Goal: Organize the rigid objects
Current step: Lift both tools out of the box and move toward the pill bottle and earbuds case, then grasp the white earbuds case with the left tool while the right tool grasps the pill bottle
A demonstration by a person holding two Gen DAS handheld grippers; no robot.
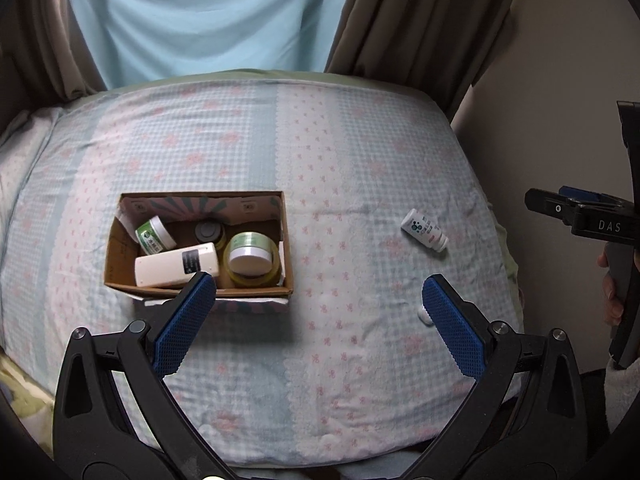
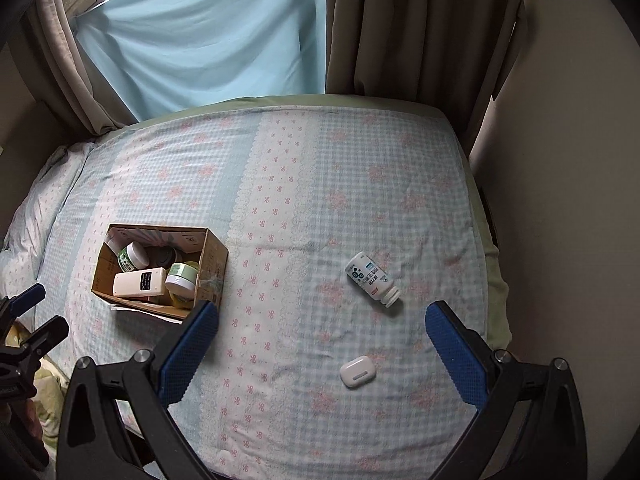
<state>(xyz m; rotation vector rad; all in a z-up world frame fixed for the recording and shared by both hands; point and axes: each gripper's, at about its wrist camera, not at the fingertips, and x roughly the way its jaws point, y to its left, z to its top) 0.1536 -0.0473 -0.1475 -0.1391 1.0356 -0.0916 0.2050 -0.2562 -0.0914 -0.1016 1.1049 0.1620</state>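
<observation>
Your cardboard box (image 2: 160, 276) sits on the bed (image 2: 320, 200) ahead and to the left of your right claw (image 2: 320, 332), its near corner just beyond that claw's left finger. It already holds a white remote-like bar, two green-labelled jars and a roll of tape. It is light, open-topped and will likely slide on the sheet, so drop things in from above instead of nudging its wall.

Your white pill bottle (image 2: 372, 279) lies on its side ahead of the right claw, slightly right of centre, cap end pointing toward the claw's right finger. Judge it light, hard and smooth, and prone to roll; close across the barrel at mid-length, over the label, not on the cap.

The small white earbud case (image 2: 358, 371) lies nearest, between the right claw's fingers and a little right of centre. It looks rounded, glossy and slippery; pinch it across its short width.

Both claws stand wide apart and empty. Your left claw (image 1: 320, 292) hovers with the box just ahead-left.

The right view shows the case whole; in the left view only a white sliver peeps beside the right finger. The left view looks deeper into the box.
</observation>
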